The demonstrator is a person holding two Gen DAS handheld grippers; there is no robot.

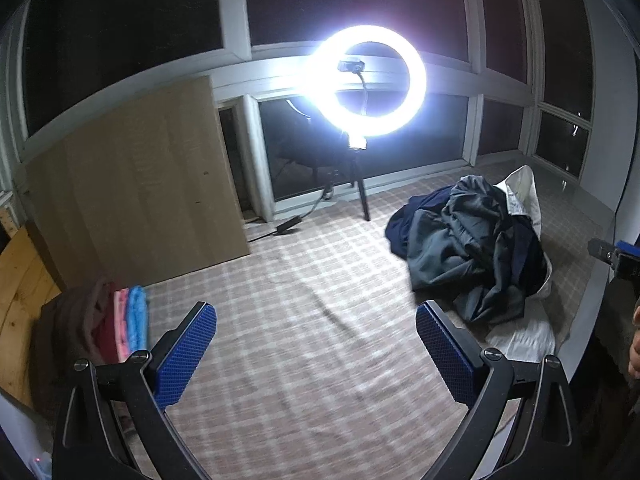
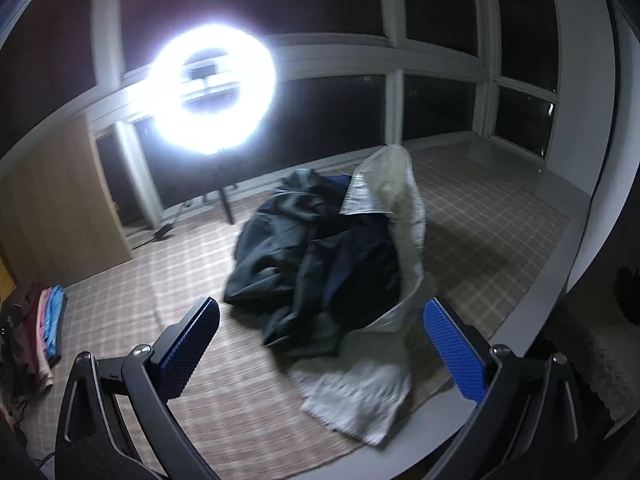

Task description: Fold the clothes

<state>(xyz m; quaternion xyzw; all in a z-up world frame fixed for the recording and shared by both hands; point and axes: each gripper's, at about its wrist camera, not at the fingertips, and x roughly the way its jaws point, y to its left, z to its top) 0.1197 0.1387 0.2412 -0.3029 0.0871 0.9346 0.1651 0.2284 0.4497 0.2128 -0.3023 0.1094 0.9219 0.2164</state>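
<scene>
Heaped dark and crumpled in a white sack (image 2: 404, 200): clothes (image 2: 320, 256), ahead of the right claw (image 2: 320, 344). Right of the left claw (image 1: 316, 348). Both spread, empty.

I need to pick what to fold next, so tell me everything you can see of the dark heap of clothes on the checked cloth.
The dark heap of clothes is a crumpled, unfolded mound of grey-green and navy fabric, thin and slightly glossy by its look, with deep creases. How many garments it holds cannot be told. It spills out of a whitish sack whose mouth stands up behind and beside it, and it rests on the checked cloth. A pale flat piece lies at its near edge. Neither gripper touches it.
</scene>
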